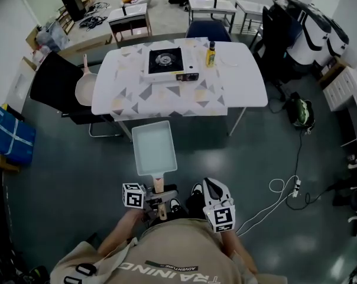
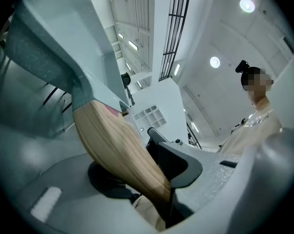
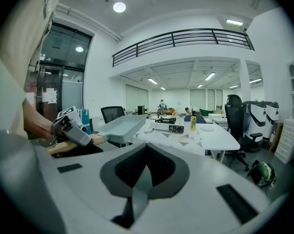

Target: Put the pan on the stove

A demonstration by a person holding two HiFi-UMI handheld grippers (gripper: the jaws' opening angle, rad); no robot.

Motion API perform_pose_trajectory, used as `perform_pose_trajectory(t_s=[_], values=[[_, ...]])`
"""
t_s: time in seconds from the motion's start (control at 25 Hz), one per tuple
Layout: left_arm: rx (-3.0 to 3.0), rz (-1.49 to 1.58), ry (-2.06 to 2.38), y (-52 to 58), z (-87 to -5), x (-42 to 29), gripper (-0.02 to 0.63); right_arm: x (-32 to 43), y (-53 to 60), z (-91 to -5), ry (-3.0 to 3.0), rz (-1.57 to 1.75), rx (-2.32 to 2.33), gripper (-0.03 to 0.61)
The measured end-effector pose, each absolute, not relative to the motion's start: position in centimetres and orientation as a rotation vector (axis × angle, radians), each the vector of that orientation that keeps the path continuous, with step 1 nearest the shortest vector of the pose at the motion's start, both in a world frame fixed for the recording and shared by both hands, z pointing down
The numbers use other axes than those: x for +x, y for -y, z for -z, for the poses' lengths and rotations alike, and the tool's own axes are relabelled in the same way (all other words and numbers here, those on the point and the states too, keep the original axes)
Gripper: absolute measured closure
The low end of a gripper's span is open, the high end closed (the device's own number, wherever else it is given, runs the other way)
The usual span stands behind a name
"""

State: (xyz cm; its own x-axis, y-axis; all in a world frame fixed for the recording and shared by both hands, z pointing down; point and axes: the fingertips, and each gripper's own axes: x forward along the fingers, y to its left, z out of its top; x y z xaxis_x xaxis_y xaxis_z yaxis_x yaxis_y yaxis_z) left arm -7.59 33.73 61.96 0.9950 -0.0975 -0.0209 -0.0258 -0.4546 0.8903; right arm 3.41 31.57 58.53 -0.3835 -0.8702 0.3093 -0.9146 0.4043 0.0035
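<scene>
At the far left a blue woven bag (image 1: 10, 136) with pale straps lies on the grey floor. Next to it, a round cream frying pan (image 1: 85, 87) rests on a black chair (image 1: 54, 81) beside the table. The white rounded table (image 1: 249, 81) carries a cloth (image 1: 166, 96) printed with grey and yellow triangles. On that cloth stands a boxy white portable gas stove (image 1: 166, 61) with a black top and a ring burner. Just right of it is a yellow bottle with a dark cap (image 1: 211, 54); its label is too small to read.

Well short of the table, a rectangular pale blue-grey pan (image 1: 154, 148) with smooth, shallow walls is held level over the floor. The left gripper (image 1: 159, 201) is clamped on its light, grained wooden handle (image 2: 122, 155). The right gripper (image 1: 211, 187) has its grey speckled jaws closed together, with nothing between them. Each gripper bears a cube with black-and-white square markers. The person's beige shirt (image 1: 166, 247) shows upside-down lettering, partly legible as "TRAININ" and a smaller "ADVENTURE".
</scene>
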Motion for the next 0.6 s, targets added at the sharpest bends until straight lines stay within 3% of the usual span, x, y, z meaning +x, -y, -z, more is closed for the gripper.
perform_pose_trajectory(t_s=[0.6], values=[[2.047,0.102,0.145,-23.2,-59.3,-4.0,0.451,6.6,-18.2,-58.6,2.533,-0.233,1.509,0.575]])
